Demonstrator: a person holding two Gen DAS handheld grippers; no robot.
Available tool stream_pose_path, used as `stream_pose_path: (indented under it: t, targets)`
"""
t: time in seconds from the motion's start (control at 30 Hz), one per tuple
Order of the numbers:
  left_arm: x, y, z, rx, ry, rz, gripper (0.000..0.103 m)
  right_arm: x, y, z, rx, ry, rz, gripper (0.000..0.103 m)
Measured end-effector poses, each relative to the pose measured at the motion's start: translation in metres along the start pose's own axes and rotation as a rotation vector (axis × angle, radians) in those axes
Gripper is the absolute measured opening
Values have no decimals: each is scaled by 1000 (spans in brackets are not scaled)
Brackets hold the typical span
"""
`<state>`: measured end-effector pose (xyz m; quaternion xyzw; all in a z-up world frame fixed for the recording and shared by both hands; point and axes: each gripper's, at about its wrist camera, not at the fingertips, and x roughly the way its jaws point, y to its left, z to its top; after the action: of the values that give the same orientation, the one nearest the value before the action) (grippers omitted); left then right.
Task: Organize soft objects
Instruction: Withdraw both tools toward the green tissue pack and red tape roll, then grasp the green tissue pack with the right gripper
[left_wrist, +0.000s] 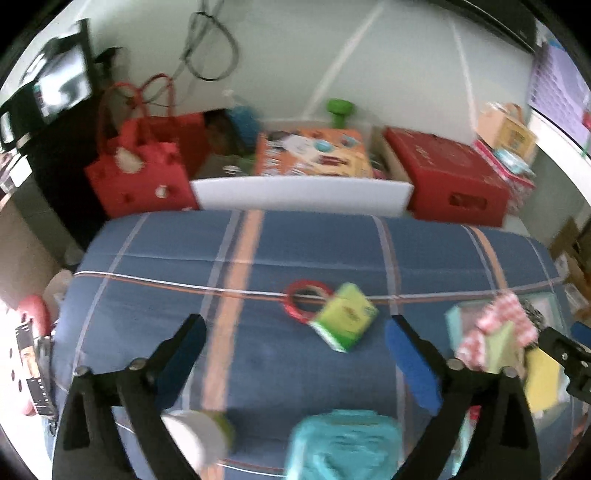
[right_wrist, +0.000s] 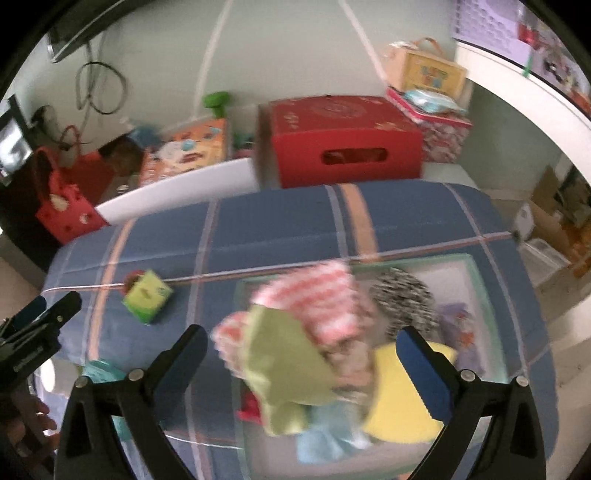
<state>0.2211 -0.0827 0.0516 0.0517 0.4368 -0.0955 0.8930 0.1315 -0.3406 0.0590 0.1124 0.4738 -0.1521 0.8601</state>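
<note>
Hovering over a bed with a blue plaid cover (left_wrist: 295, 240), both grippers have their jaws spread wide and hold nothing. In the left wrist view, the left gripper (left_wrist: 295, 332) frames bare cover; a teal soft item (left_wrist: 343, 443) lies at its 6 o'clock, a white roll (left_wrist: 199, 435) at 7 o'clock, and a green tissue pack (left_wrist: 345, 317) overlapping a red ring (left_wrist: 295, 306) at 12 o'clock. In the right wrist view, the right gripper (right_wrist: 301, 343) hangs above a pile of soft things (right_wrist: 306, 350): a red-and-white checked cloth, a green cloth, a yellow one and a striped piece, lying in a shallow tray (right_wrist: 480, 280). Beyond the bed at 12 o'clock stands a red box (right_wrist: 343, 140); a red bag (right_wrist: 66, 214) sits at 10 o'clock.
</note>
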Motion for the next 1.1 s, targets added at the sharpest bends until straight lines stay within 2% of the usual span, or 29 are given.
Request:
stream_pose_path:
  t: [0.13, 0.3, 0.5, 0.73, 1.0, 1.1]
  targets:
    - [1, 36, 4, -93, -16, 13, 99, 2, 36, 4, -56, -28, 48, 103]
    - [10, 55, 11, -134, -9, 7, 99, 10, 73, 6, -110, -41, 94, 103]
    - [34, 57, 13, -147, 28, -10, 99, 37, 100, 6, -156, -6, 104, 103]
    - [61, 67, 7, -218, 106, -56, 99, 73, 120, 2, -193, 55, 114, 103]
    - [95, 59, 2, -250, 203, -115, 99, 98, 141, 0, -234, 101, 131, 103]
    - [101, 55, 2, -256, 213, -130, 99, 108, 147, 0, -237, 118, 149, 103]
